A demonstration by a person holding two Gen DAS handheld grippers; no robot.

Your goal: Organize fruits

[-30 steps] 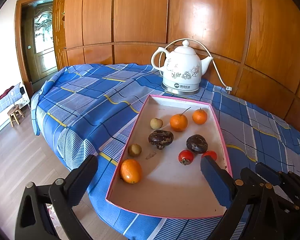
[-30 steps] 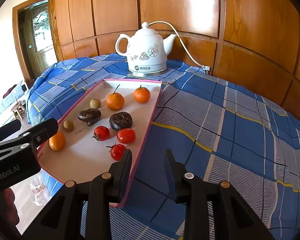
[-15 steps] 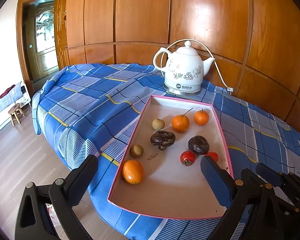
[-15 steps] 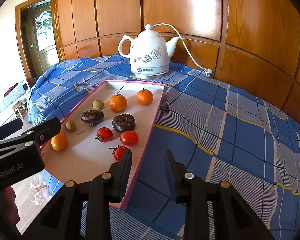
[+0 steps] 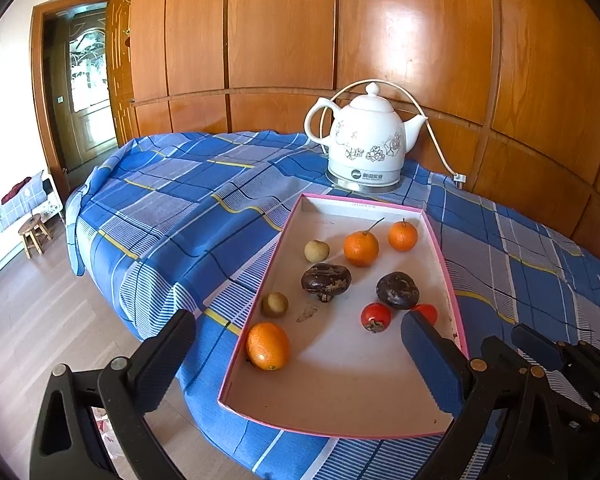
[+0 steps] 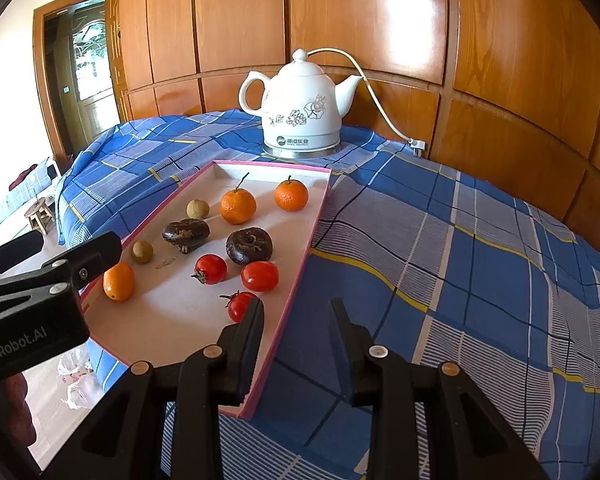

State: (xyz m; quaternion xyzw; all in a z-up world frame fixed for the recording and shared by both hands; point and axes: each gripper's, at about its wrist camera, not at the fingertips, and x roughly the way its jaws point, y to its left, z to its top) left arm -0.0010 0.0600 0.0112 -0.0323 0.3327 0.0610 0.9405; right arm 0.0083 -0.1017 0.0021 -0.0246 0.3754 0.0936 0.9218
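All the fruits lie loosely mixed in the pink-rimmed tray (image 5: 444, 248) (oranges split apart), while left gripper (image 5: 296, 354) and right gripper (image 6: 296, 322) hover apart, empty.

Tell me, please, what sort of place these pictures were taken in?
Most likely a room in a home: a table under a blue plaid cloth carrying a white electric kettle, wood-panelled cabinets behind, and a glazed wooden door beside a small stool.
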